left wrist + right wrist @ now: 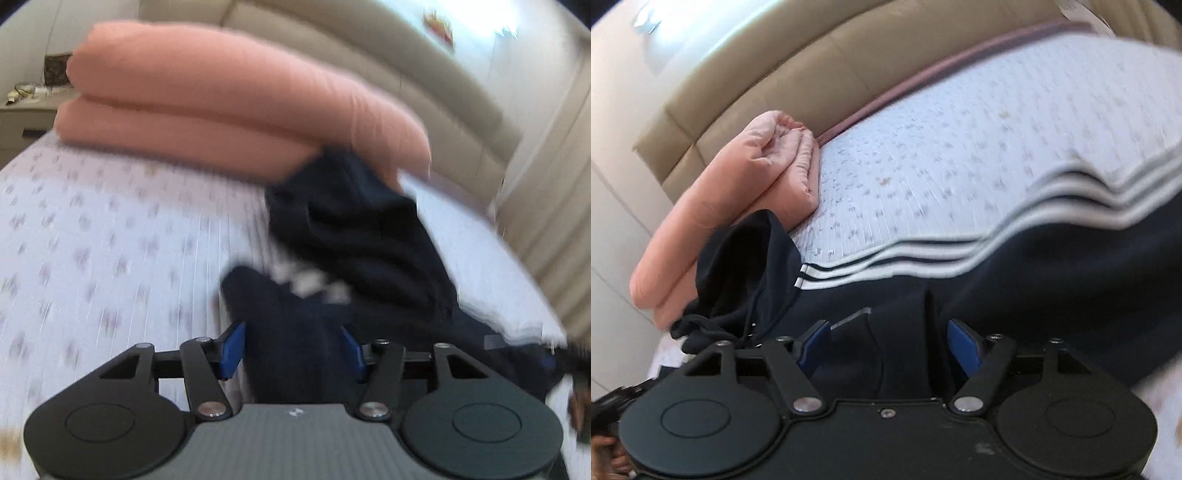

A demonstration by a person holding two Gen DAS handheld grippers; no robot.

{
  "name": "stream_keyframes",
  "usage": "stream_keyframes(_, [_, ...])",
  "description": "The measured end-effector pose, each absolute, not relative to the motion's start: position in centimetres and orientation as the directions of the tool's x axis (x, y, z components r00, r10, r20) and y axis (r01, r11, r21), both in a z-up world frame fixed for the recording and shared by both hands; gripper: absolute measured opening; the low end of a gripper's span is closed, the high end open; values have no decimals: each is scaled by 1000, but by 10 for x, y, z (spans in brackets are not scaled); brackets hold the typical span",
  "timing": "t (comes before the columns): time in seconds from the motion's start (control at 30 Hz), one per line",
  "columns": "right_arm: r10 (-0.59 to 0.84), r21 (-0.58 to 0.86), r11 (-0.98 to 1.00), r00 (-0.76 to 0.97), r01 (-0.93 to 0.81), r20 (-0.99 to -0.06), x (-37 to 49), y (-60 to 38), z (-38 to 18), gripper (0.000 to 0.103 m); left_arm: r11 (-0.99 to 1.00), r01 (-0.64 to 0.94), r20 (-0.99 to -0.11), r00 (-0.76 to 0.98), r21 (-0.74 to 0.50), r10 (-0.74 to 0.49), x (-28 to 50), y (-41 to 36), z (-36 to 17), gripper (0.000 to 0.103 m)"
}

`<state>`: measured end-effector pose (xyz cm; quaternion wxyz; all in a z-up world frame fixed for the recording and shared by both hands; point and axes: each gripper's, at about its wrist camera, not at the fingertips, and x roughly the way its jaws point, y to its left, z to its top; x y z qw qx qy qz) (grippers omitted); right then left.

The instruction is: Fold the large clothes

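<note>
A dark navy hoodie (1034,280) lies on the bed, spread across the near part of the mattress and running up toward the headboard end. In the right wrist view three white stripes (923,258) run along its upper edge, and its hood (738,266) stands bunched at the left, leaning against a folded quilt, with a drawstring (753,317) hanging down from it. In the left wrist view the same garment (351,229) shows as a crumpled dark mass, blurred, its far end touching the quilt.

The left gripper (293,350) has a thick fold of the navy cloth between its blue fingers (232,350); the jaws stand fairly wide, pressed against the fabric on both sides, so it is clenched on the hoodie. The right gripper (888,343) likewise has a ridge of the navy cloth rising between its blue fingers (964,350), which flank it on both sides; whether they actually clamp it or merely stand beside it I cannot tell.

Beyond the garment sits the salmon-pink folded quilt (221,103), stacked in two thick layers on the bed, close to the padded beige headboard (775,85). The bedsheet (92,229) is white with small faded flower motifs and fine lines. A bedside table (26,114) stands past the left corner of the bed, bearing some small items too blurred to name. A pale curtain (554,221) hangs at the right edge of the left wrist view. No containers are in view.
</note>
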<state>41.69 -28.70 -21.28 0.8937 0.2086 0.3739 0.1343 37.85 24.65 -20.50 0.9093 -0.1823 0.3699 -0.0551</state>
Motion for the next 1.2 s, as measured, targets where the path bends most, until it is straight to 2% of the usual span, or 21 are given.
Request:
stream_keyframes(0.03, [394, 459, 884, 662, -84, -637, 425, -283, -214, 85, 935, -55, -691, 688, -352, -220, 369, 243, -206, 53])
stream_keyframes(0.1, [383, 430, 900, 596, -70, -705, 441, -274, -222, 85, 950, -42, -736, 644, -310, -211, 348, 235, -211, 41])
stream_keyframes(0.13, [375, 401, 911, 599, -97, -707, 442, -268, -221, 84, 958, -35, -753, 627, -286, -202, 338, 231, -212, 32])
stream_keyframes(0.17, [357, 357, 925, 611, -127, -707, 440, -261, -219, 66, 962, -32, -764, 616, -271, -194, 329, 227, -213, 28])
stream_keyframes(0.2, [329, 302, 941, 626, -153, -707, 439, -254, -216, 43, 965, -37, -766, 616, -261, -184, 322, 224, -214, 28])
stream_keyframes(0.23, [320, 282, 945, 645, -165, -694, 436, -250, -212, 16, 966, -42, -765, 619, -256, -176, 317, 223, -216, 26])
stream_keyframes(0.3, [348, 360, 921, 726, -146, -593, 425, -255, -200, 15, 966, -61, -771, 616, -250, -161, 309, 221, -212, 25])
stream_keyframes(0.33, [345, 389, 913, 741, -123, -576, 424, -258, -197, 15, 967, -76, -771, 620, -243, -145, 306, 220, -209, 25])
stream_keyframes(0.4, [305, 356, 932, 691, -74, -655, 433, -255, -202, 16, 976, -86, -773, 627, -199, -102, 298, 213, -202, 25])
stream_keyframes(0.43, [280, 319, 946, 648, -60, -708, 439, -252, -208, 21, 981, -88, -776, 626, -174, -81, 296, 210, -200, 26])
stream_keyframes(0.47, [253, 281, 958, 604, -50, -755, 444, -250, -216, 33, 985, -81, -780, 622, -150, -68, 295, 206, -200, 26])
stream_keyframes(0.5, [247, 268, 962, 601, -56, -760, 445, -251, -218, 46, 989, -71, -784, 618, -130, -58, 295, 202, -199, 27])
stream_keyframes(0.57, [267, 308, 950, 640, -49, -721, 437, -264, -213, 81, 993, -65, -786, 618, -100, -38, 294, 197, -196, 30])
stream_keyframes(0.6, [292, 359, 932, 669, -40, -683, 431, -274, -209, 83, 992, -71, -783, 620, -100, -34, 293, 195, -192, 35])
stream_keyframes(0.67, [343, 466, 884, 703, -18, -623, 420, -298, -203, 82, 987, -95, -786, 616, -132, -46, 291, 192, -186, 73])
stream_keyframes(0.73, [381, 565, 825, 704, 33, -599, 415, -326, -199, 83, 982, -134, -802, 597, -135, -29, 291, 188, -180, 83])
stream_keyframes(0.83, [393, 652, 746, 701, 135, -595, 404, -373, -198, 83, 976, -168, -837, 547, -135, -21, 295, 178, -173, 83])
stream_keyframes(0.9, [379, 659, 730, 696, 180, -610, 397, -406, -197, 83, 963, -190, -841, 538, -194, -63, 297, 176, -167, 83])
stream_keyframes(1.03, [275, 634, 717, 719, 289, -639, 383, -477, -199, 83, 932, -215, -830, 541, -293, -136, 302, 170, -156, 83])
stream_keyframes(1.2, [120, 649, 630, 772, 427, -624, 364, -544, -225, 84, 936, -214, -831, 542, -279, -124, 311, 154, -150, 84])
